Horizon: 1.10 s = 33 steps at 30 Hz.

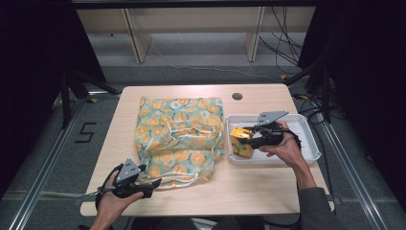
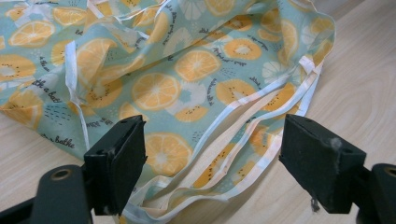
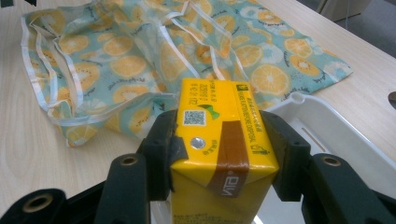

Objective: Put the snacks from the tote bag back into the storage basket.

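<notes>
Resting on wooden table [image 1: 249, 184], fabric bag [image 1: 179, 136], white tray [image 1: 306, 139]

so the wooden table [image 1: 249, 189] is sitting on a grey floor [image 1: 62, 158], with a small dark round hole [image 1: 237, 96] near its far edge, towards the right corner. a black "5" mark [image 1: 85, 132] is lying on the floor off the left edge. pale shelving [image 1: 191, 28] is standing behind the far edge, and cables [image 1: 282, 45] are trailing down at the back right.

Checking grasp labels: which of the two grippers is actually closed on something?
The right gripper: its jaws clamp the yellow drink carton over the white tray. The left gripper stands open around the fruit-print bag.
</notes>
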Available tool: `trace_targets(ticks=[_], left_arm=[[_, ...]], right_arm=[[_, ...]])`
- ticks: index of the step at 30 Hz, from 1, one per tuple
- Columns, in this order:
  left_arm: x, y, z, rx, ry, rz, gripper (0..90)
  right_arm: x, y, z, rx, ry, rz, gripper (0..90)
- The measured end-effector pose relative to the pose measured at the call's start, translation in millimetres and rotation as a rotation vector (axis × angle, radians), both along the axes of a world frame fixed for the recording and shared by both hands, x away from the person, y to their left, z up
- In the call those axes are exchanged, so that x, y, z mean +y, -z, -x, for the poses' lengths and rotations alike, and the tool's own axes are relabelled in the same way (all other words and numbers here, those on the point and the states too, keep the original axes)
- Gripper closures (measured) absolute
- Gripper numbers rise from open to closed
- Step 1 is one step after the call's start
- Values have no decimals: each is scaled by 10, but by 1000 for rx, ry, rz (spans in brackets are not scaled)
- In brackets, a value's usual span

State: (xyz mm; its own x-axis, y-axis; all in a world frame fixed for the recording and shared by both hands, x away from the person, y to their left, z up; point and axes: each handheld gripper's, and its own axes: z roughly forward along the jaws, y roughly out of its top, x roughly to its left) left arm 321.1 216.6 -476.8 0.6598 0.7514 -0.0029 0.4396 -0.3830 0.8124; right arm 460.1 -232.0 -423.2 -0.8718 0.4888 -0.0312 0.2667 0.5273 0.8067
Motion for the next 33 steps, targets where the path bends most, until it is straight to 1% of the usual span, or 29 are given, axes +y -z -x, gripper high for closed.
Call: trace_targets(ticks=[2, 3, 5, 7, 8, 9, 10, 11, 12, 14, 15, 16, 17, 18, 19, 20, 22, 23, 24, 25, 26, 28, 29, 30, 31, 32, 33], left_arm=[[-2, -1, 1, 0, -1, 2, 219], [-30, 11, 10, 7, -24, 42, 219], [-32, 12, 8, 6, -21, 41, 220], [-34, 16, 12, 7, -25, 44, 219], [-30, 12, 11, 1, -20, 36, 219], [-24, 7, 3, -7, -11, 28, 220], [-23, 5, 3, -8, -9, 26, 221], [-24, 7, 3, -7, -9, 27, 221], [-28, 14, 9, 1, -17, 35, 221], [-32, 14, 10, 5, -22, 40, 222], [-23, 6, 2, -8, -8, 25, 222], [-24, 7, 3, -7, -9, 27, 222], [-25, 10, 5, -5, -10, 29, 222], [-25, 10, 7, -4, -13, 29, 222], [-24, 7, 5, -6, -12, 27, 222], [-26, 7, 4, -10, -14, 27, 222], [-24, 8, 5, -5, -12, 27, 222], [-23, 10, 6, -5, -13, 28, 222], [-20, 6, 5, -7, -11, 27, 222], [-20, 6, 5, -7, -11, 27, 222], [-20, 0, 7, -10, -15, 23, 222], [-23, 5, 12, 1, -23, 34, 222], [7, -15, 12, 0, -7, -17, 222], [5, -13, 12, 0, -10, -13, 222], [-18, 0, 9, -10, -18, 23, 222], [-18, 0, 9, -10, -18, 23, 222], [-24, 4, 17, 1, -26, 31, 222]], right_arm=[[2, 6, -7, -5, -7, 1, 519], [1, 6, -1, 7, -13, 15, 519], [6, 32, -7, 9, -4, 3, 519], [-2, 55, -20, 7, -4, 11, 518], [-2, 55, -20, 7, -4, 11, 518], [-9, 54, -26, 10, -24, 26, 518], [-13, 67, -25, 21, -17, 20, 518], [-13, 67, -25, 21, -17, 20, 518], [-16, 68, -32, 27, -19, 21, 518], [-10, 76, -19, 20, -8, 23, 518], [-17, 85, -31, 11, -21, 15, 518], [-17, 85, -31, 11, -21, 15, 518], [-26, 79, -24, 34, -18, 20, 518], [-37, 86, -32, 9, -16, 15, 518], [-32, 92, -10, 27, -17, 7, 517], [-51, 95, -29, 13, -36, 12, 517], [-60, 91, -36, 14, -43, 18, 517], [-60, 101, -34, 9, -37, 8, 517], [-62, 101, -1, 27, -25, 9, 517], [-62, 101, -1, 27, -25, 9, 517], [-68, 106, -13, 6, -43, 12, 517], [-98, 108, -4, 17, -30, 10, 517], [-111, 114, 8, 16, -33, 11, 516], [-115, 114, 18, 18, -32, 15, 516], [-119, 121, 24, 10, -34, 15, 516], [-119, 121, 24, 10, -34, 15, 516], [-120, 123, 40, 21, -32, 15, 516]])
